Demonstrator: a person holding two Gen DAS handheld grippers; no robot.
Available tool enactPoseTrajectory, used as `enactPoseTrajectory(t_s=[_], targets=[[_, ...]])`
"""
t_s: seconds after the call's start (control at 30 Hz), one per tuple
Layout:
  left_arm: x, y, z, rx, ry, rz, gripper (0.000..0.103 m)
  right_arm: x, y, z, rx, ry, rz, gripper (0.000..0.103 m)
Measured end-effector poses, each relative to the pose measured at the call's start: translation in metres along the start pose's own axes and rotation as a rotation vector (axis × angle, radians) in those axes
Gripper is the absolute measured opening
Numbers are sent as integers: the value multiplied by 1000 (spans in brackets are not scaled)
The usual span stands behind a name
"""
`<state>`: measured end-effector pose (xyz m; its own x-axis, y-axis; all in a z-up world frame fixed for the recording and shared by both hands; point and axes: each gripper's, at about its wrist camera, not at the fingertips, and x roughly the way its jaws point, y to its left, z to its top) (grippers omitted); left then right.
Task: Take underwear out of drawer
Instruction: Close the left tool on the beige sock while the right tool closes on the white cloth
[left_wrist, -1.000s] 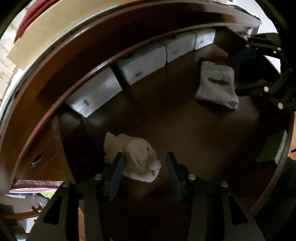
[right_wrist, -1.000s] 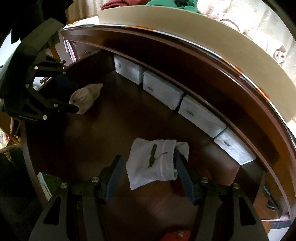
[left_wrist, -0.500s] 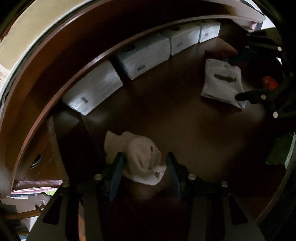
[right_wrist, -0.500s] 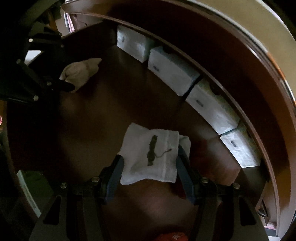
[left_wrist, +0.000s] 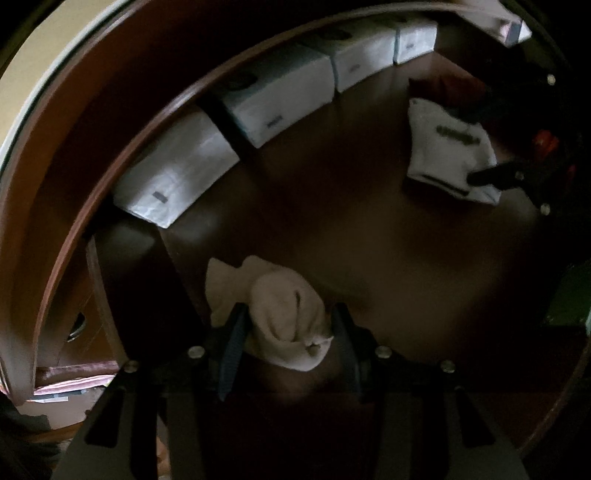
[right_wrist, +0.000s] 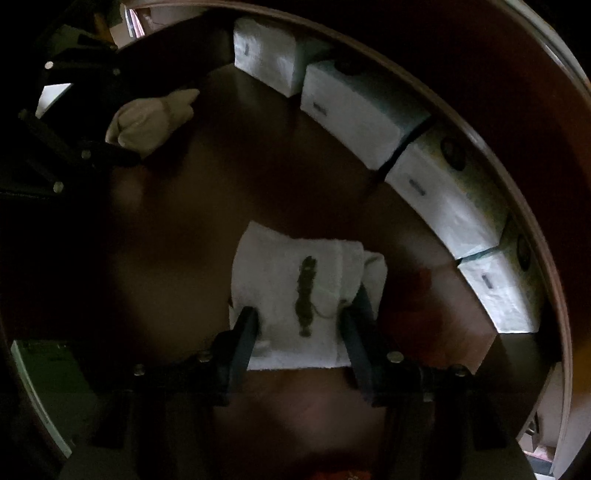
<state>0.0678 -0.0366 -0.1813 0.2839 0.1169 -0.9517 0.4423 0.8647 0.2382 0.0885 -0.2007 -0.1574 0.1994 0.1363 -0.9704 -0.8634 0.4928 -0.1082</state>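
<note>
Neither garment is out of the drawer (right_wrist: 480, 122) yet, so the lifting is all still to come, though both grips look close to made; the cream rolled underwear (left_wrist: 284, 317) lies on the drawer floor near its left end, and the left tongs (left_wrist: 286, 332) straddle it from above, pads against its sides in what appears to be a pinch, the bundle bulging out between them; the white folded underwear (right_wrist: 295, 295) with the dark mark lies toward the right end, and the right tongs (right_wrist: 301, 325) have just been closing with the cloth between them, the pads now dented into its two edges so that I judge it gripped; behind both pieces a row of pale boxes (right_wrist: 351, 107) lines the back wall, well apart from either garment; what remains is to raise each hand clear of the drawer's front edge.
</note>
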Motion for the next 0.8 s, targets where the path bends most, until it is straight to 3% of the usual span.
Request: enactPoseTrajectory(t_s=[0.37, 0.8], targets=[[-12, -5, -10, 25, -61, 22, 28, -14, -2, -8, 2, -67, -3, 24], [-33, 7, -29, -74, -155, -32, 27, -38, -8, -26, 45, -176, 10, 16]])
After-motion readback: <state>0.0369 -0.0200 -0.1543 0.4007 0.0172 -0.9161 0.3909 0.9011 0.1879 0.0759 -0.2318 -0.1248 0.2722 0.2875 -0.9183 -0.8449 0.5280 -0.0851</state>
